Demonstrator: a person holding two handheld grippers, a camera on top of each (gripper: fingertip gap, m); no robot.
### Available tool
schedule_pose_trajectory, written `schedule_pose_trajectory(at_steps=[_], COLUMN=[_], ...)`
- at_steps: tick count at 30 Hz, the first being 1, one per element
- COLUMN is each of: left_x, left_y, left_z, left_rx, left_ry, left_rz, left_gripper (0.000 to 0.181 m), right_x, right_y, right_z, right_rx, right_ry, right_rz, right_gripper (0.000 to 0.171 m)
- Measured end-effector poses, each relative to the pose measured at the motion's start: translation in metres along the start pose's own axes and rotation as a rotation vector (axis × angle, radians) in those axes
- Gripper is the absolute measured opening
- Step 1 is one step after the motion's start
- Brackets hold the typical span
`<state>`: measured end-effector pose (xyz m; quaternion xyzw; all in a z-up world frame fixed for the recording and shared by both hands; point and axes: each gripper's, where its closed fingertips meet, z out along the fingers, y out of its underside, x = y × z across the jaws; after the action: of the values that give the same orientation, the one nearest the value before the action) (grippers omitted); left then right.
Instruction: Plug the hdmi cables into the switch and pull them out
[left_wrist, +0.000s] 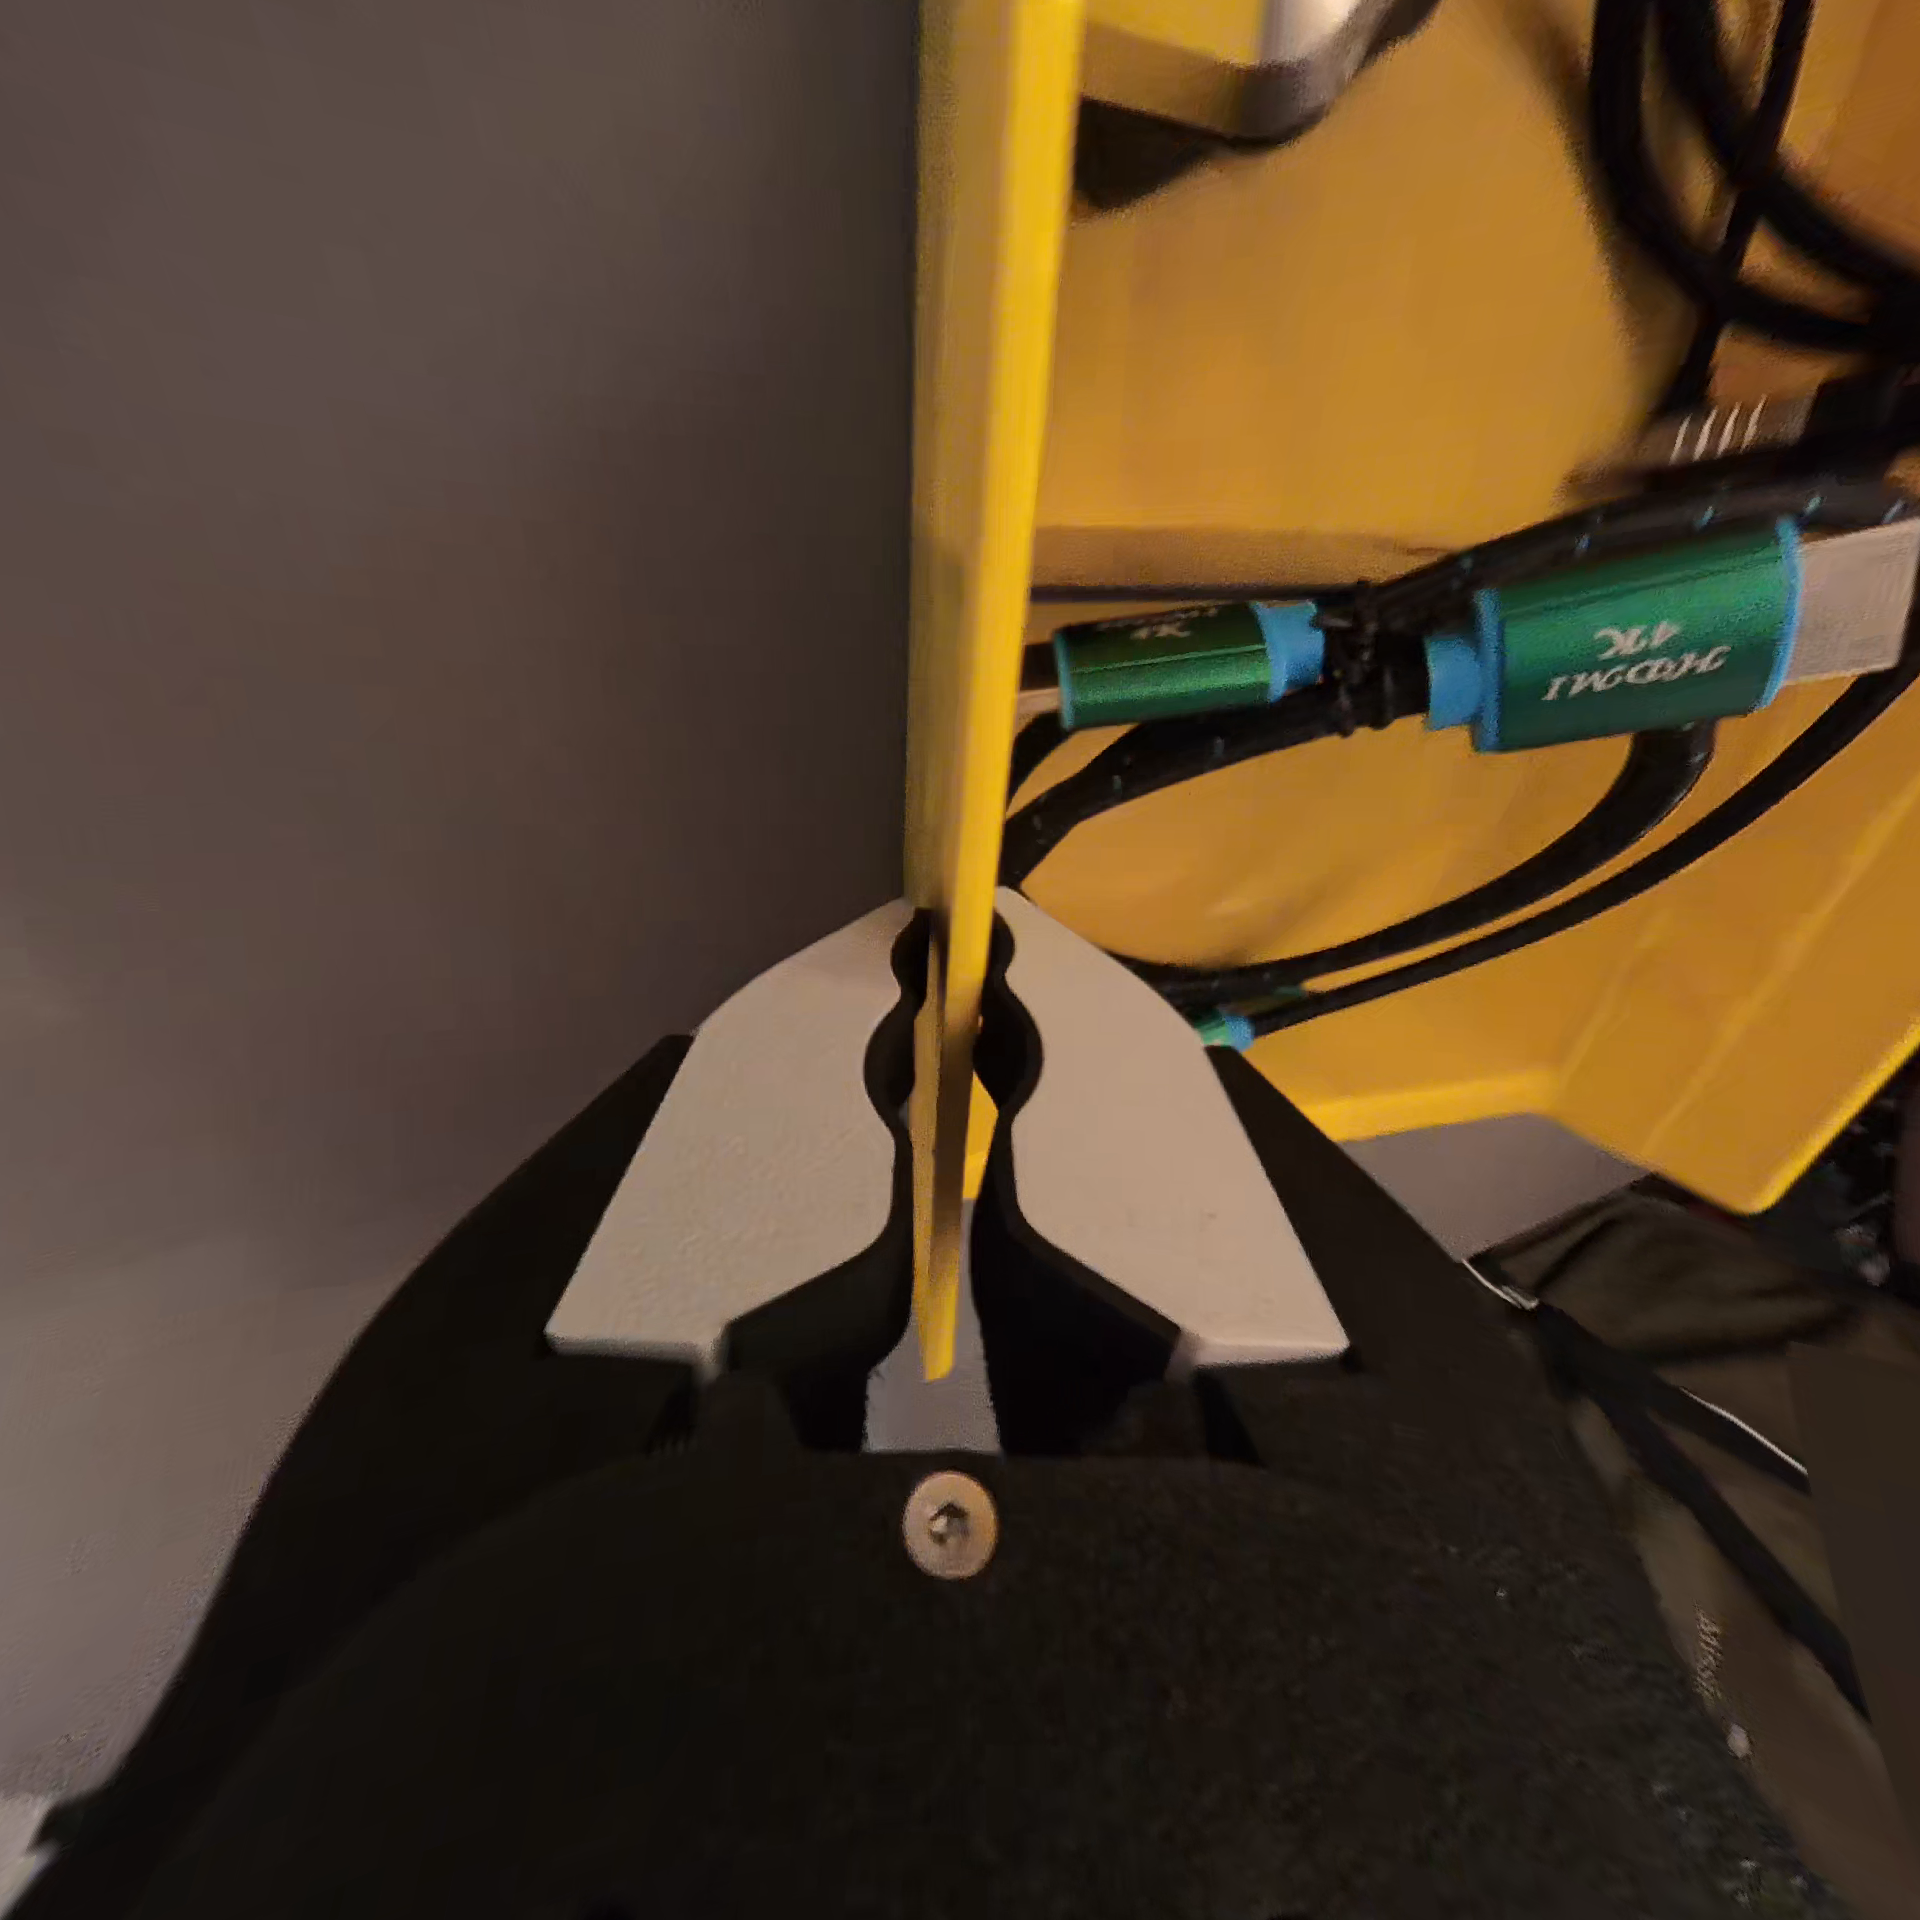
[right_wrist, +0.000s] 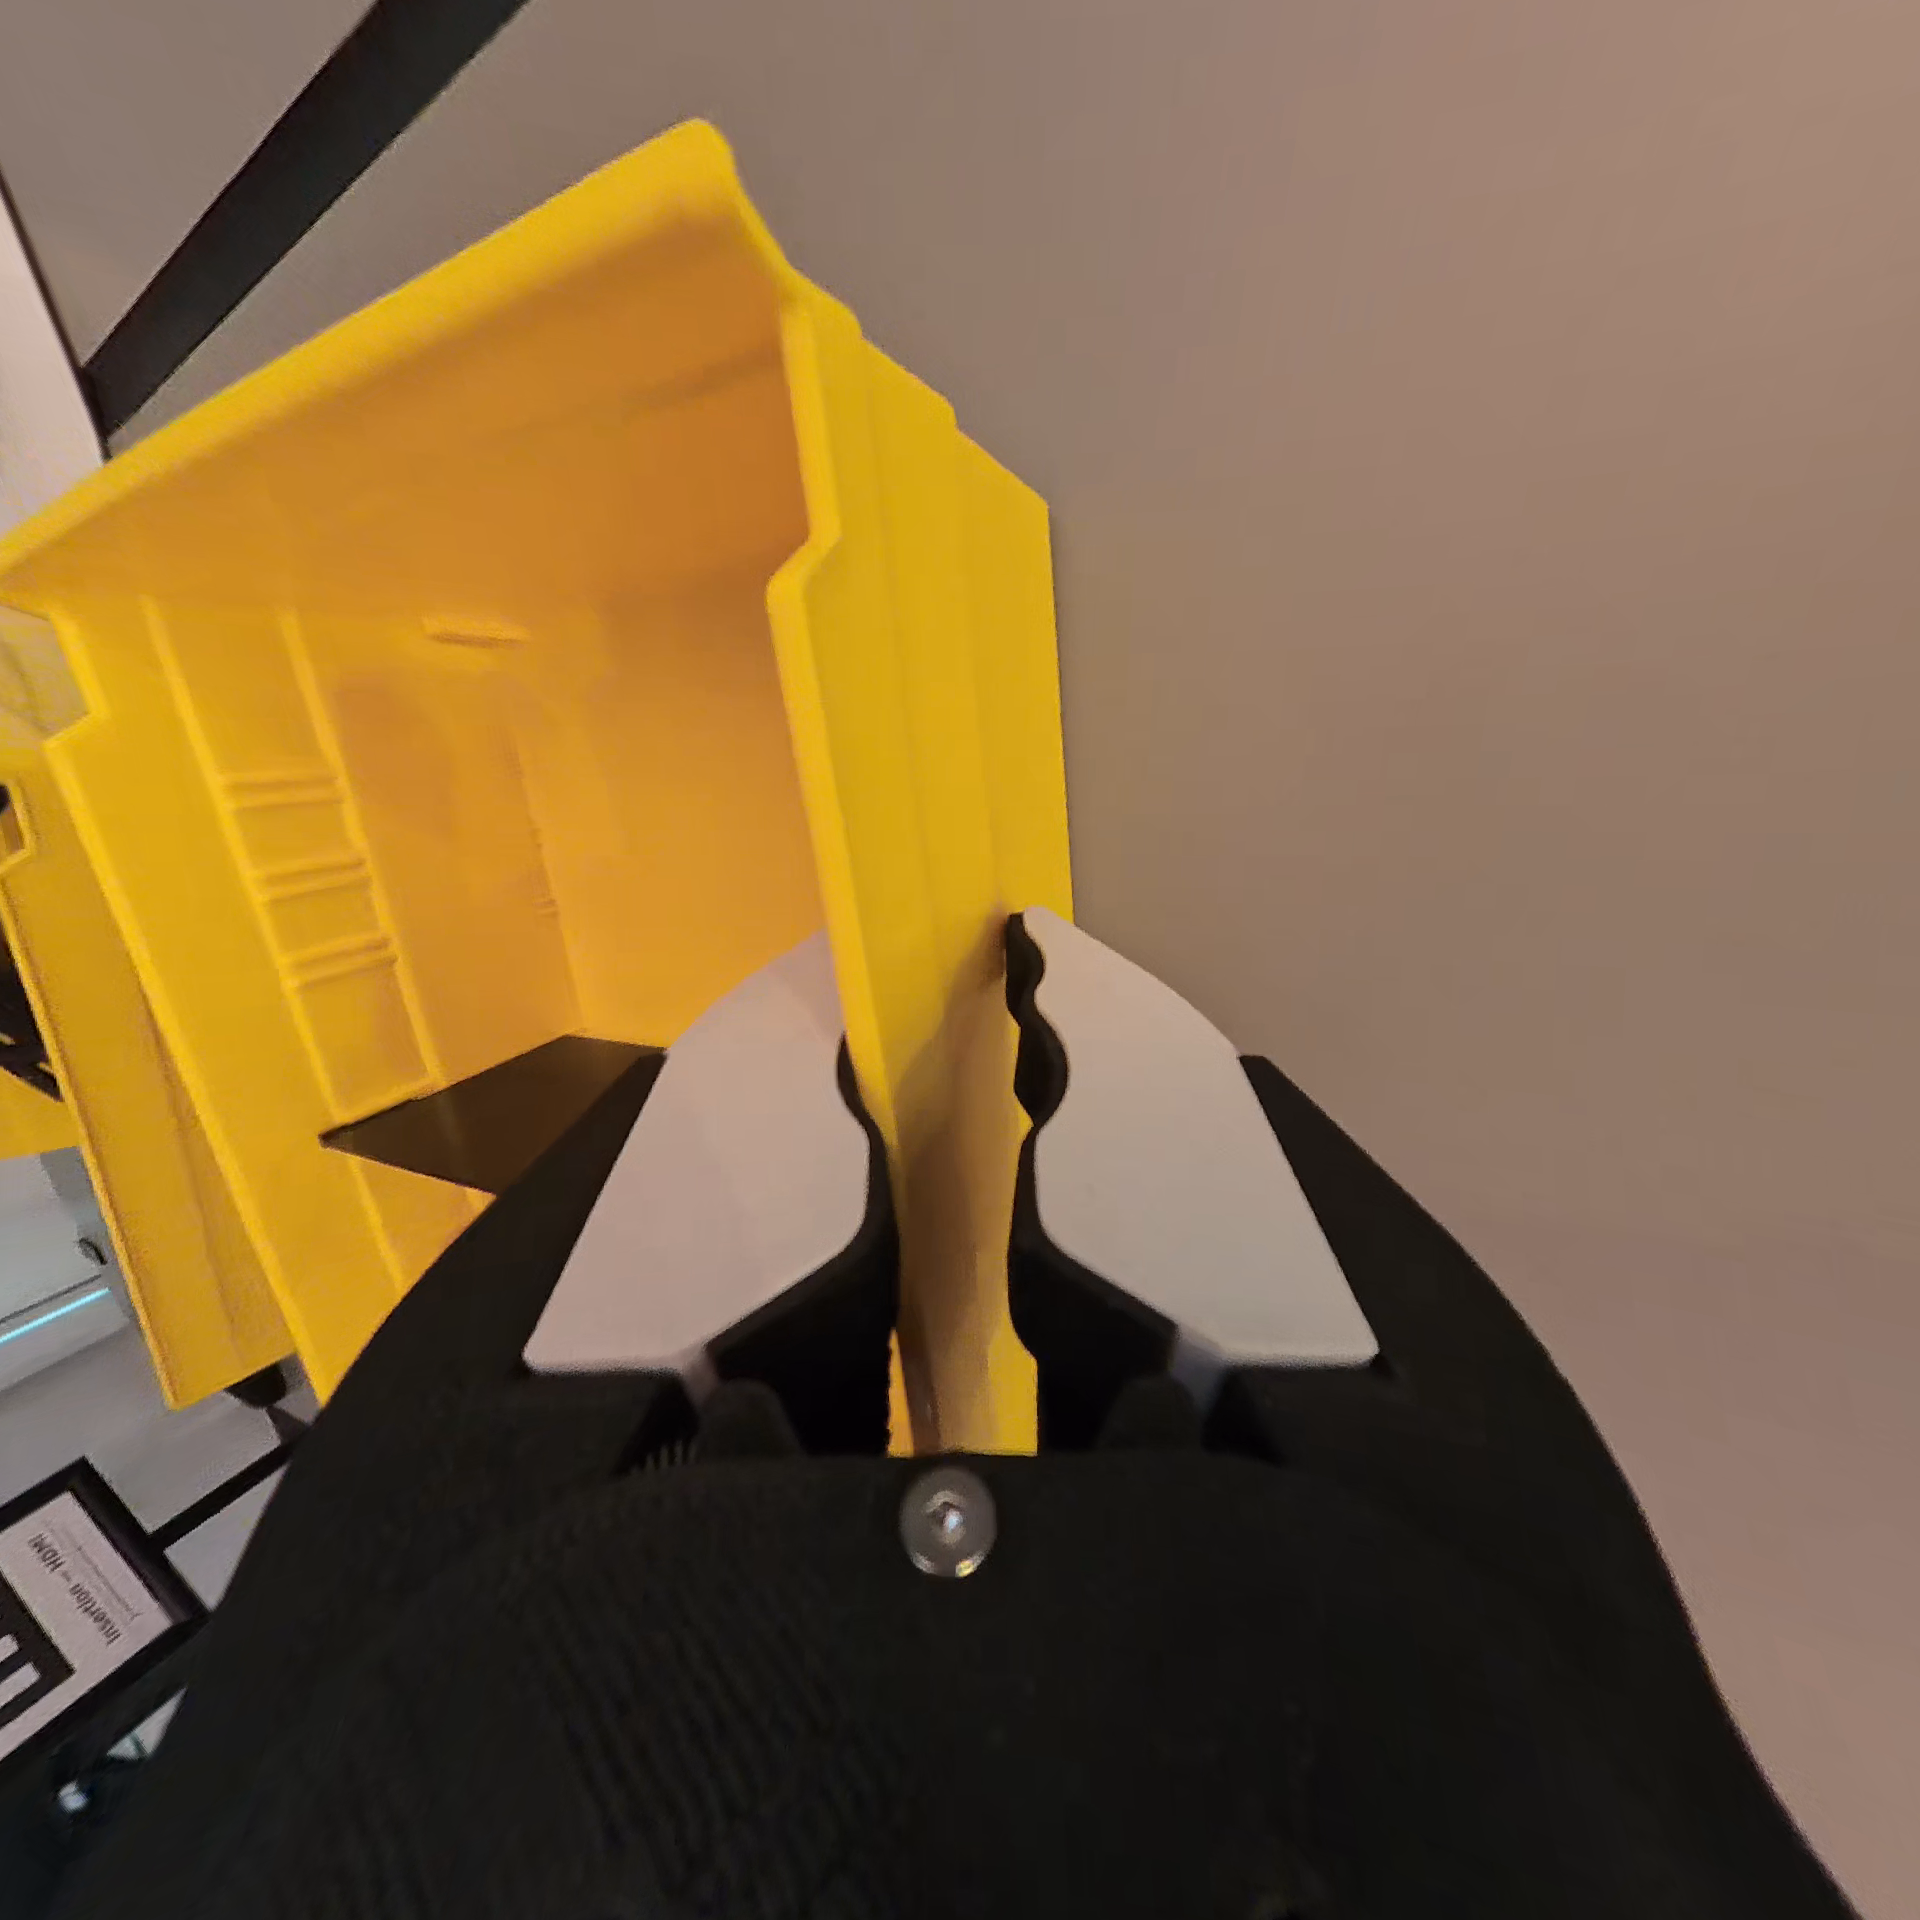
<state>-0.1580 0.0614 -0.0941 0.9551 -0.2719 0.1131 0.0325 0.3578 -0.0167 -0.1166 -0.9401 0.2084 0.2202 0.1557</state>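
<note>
Plain grey-beige wall (right_wrist: 1507, 520) is filling the background of both wrist views, with a yellow plastic bin (right_wrist: 540, 540) held up in front of it.

Much is lying hidden or cut off. In the left wrist view the far right side is blurring, so a dark object with metal pins near the frame edge is too smeared to identify, and a grey boxy item (left_wrist: 1288, 73) at the top is running out of frame. In the right wrist view a framed card (right_wrist: 83, 1600) at lower left is partly cropped.

The left gripper (left_wrist: 951, 966) is clenching one thin side wall of the bin, its pale fingers (left_wrist: 769, 1132) pressing the yellow edge from both sides. The right gripper (right_wrist: 935, 997) is likewise clamping a ribbed side wall of the bin, one finger inside the bin and one outside.

Inside the bin, seen from the left wrist view, black braided HDMI cables (left_wrist: 1299, 904) are looping loosely. Two green connectors with blue collars, a larger one (left_wrist: 1621, 644) and a smaller one (left_wrist: 1164, 665), are lying end to end, not plugged into anything visible. A third blue-green tip (left_wrist: 1226, 1029) is peeking out just beside the gripper. From the right wrist view, the part of the bin's interior that shows is appearing bare.
</note>
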Motion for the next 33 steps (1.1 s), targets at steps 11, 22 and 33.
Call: schedule_pose_trajectory(at_steps=[11,22,33], left_x=[-0.163,-0.235,-0.237], left_y=[0.066,0.142,0.153], left_z=[-0.043,-0.061,-0.059], left_rx=[0.215,0.31,0.296], left_ry=[-0.02,-0.008,-0.128], left_rz=[-0.351,-0.49,-0.35], left_gripper=[0.009,0.008,0.004], right_x=[-0.074,-0.099,-0.074], right_y=[-0.006,-0.004,0.009], right_z=[0.044,0.057,0.041], right_rx=[-0.043,0.008,-0.006], right_ry=[0.105,0.172,0.226], right_rz=[-0.121,-0.112,-0.042], right_gripper=[0.012,0.009,0.007])
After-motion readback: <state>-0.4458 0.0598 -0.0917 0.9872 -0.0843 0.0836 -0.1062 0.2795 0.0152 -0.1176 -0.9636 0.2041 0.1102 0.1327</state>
